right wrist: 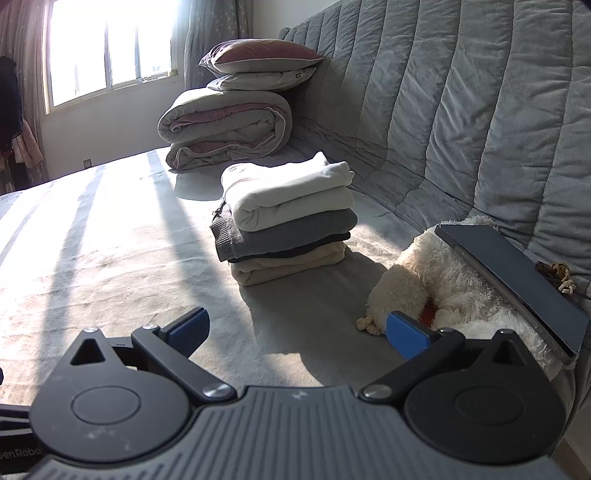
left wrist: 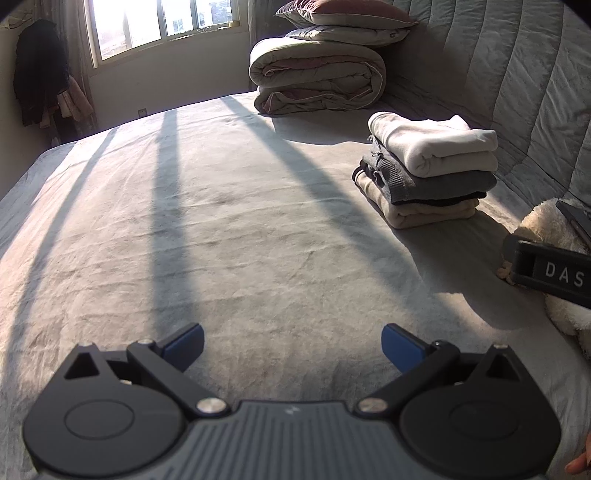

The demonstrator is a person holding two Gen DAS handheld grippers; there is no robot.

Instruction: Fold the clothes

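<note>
Left wrist view, items from left to right.

1. Dark garments, hanging at 10 o'clock beside the window.
2. Bed cover, pale, crossed by long shadow bars; bare across the centre.
3. Left gripper, at 6 o'clock, blue-padded fingers spread wide, nothing between them, held over the cover.
4. Rolled duvet at 12 o'clock, two pillows stacked on it.
5. Stack of folded clothes at 2 o'clock: white piece on top, grey below it, a thin dark layer, beige at the bottom. Lies on the cover near the quilted grey backrest.
6. Plush toy at 3 o'clock, partly hidden by a dark body lettered "DAS".

Right wrist view, items from left to right.

1. Right gripper, at 6 o'clock, fingers spread wide and holding nothing; right fingertip lies in front of the plush toy, contact cannot be told.
2. Stack of folded clothes, near centre, toward 12 o'clock from the gripper, well apart from it.
3. Dark flat slab at 3 o'clock, resting tilted on the toy.
</note>
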